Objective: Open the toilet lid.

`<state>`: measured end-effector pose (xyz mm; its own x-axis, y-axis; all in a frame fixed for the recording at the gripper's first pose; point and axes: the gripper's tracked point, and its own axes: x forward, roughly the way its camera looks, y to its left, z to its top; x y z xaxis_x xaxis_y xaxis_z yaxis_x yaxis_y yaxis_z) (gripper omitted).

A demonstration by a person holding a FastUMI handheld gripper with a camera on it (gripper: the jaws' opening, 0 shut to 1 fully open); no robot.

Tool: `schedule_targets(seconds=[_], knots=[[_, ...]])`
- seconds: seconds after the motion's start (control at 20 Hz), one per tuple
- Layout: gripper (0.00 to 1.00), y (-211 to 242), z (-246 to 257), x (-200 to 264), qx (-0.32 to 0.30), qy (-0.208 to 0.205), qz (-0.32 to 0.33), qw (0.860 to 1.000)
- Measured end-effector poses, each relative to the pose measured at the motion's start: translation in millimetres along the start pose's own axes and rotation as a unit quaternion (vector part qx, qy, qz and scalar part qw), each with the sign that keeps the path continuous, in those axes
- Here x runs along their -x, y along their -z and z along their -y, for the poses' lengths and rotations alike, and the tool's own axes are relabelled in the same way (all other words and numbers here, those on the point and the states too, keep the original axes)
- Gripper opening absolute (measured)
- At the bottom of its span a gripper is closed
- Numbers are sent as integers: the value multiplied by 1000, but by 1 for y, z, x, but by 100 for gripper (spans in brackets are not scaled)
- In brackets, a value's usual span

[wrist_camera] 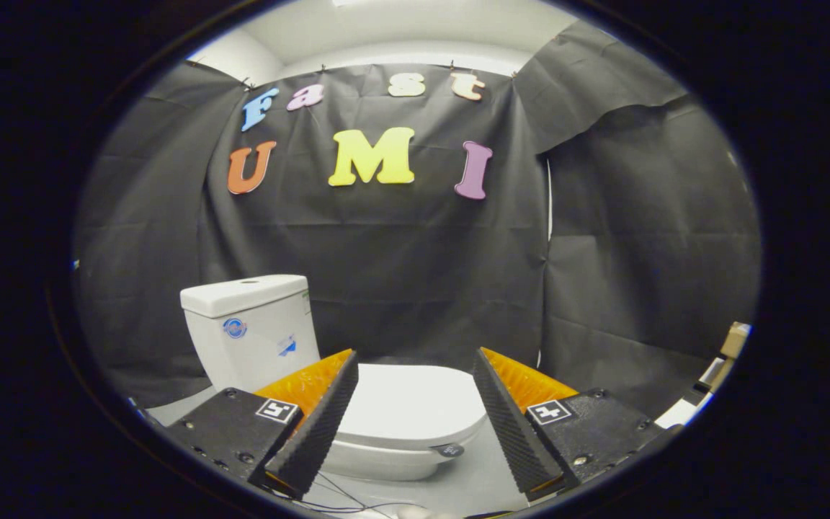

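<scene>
A white toilet stands on the floor ahead of me, its tank to the left against the black cloth wall. Its white lid lies flat and closed over the bowl, seen between and just beyond my fingers. My gripper is open, the two black ribbed fingers with orange backs spread wide, and nothing is held between them. The fingertips hover above and short of the lid, apart from it. A small dark tag sits on the lid's front edge.
Black cloth walls close the booth behind and to the right of the toilet. A cardboard box and light items sit at the far right by the floor. Thin cables lie on the grey floor in front of the bowl.
</scene>
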<state>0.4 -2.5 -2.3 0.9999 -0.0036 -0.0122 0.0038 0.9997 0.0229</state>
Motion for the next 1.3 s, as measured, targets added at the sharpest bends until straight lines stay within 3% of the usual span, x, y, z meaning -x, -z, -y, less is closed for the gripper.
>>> schedule_targets(seconds=[0.55,0.9,1.1,1.3], knots=[[100,0,-3,-11,1,-4,-3,1000],[100,1,29,-61,-35,-1,-14,999],[100,38,64,-98,-98,3,-59,993],[98,99,93,-125,-177,-2,-121,977]])
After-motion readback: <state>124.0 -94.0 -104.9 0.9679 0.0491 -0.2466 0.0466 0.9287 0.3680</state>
